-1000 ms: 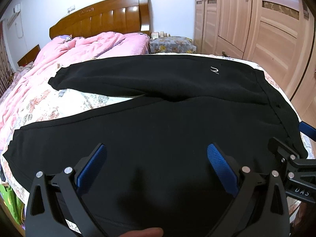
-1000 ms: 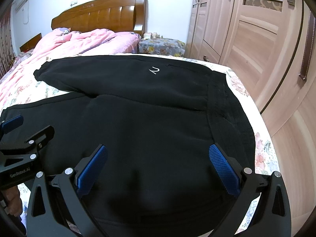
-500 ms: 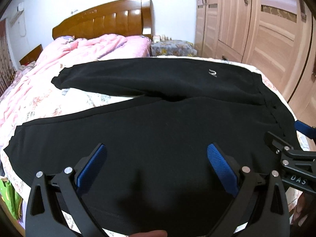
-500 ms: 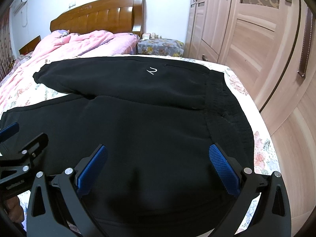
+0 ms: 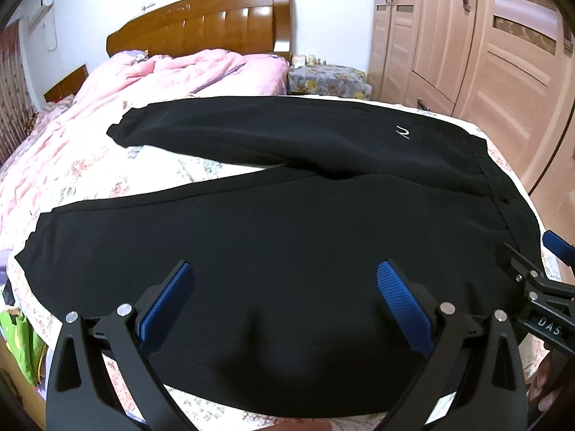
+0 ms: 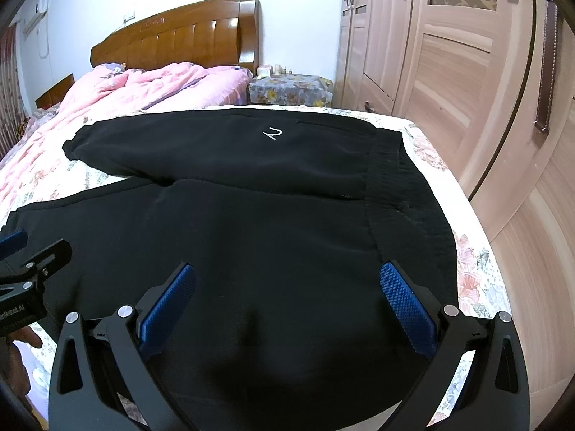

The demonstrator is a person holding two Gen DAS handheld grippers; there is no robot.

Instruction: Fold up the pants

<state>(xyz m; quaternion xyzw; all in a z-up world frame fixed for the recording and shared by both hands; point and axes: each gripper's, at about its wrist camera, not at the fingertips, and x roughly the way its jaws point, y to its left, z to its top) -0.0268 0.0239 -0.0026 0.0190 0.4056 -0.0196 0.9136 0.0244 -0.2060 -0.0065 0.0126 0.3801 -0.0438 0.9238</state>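
Your black pants [image 5: 287, 237] lie flat mid-frame, legs splayed left. Your left gripper [image 5: 285, 287] and right gripper [image 6: 287, 287] hover spread wide, holding nothing.

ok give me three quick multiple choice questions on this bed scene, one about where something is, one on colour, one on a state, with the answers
1. Where does the waistband of the pants lie?
A. at the headboard end
B. on the side of the bed nearest the wardrobe
C. hanging off the foot of the bed

2. What colour is the quilt bunched up by the headboard?
A. pink
B. green
C. white

3. How do the jaws of the left hand-held gripper and right hand-held gripper stand?
A. both shut on the pants
B. one open, one shut
C. both open, holding nothing

Answers:
1. B, the ribbed band runs along the bed edge by the wardrobe.
2. A, it is plainly pink in both views.
3. C, the blue pads are spread wide with only flat pants beyond them.
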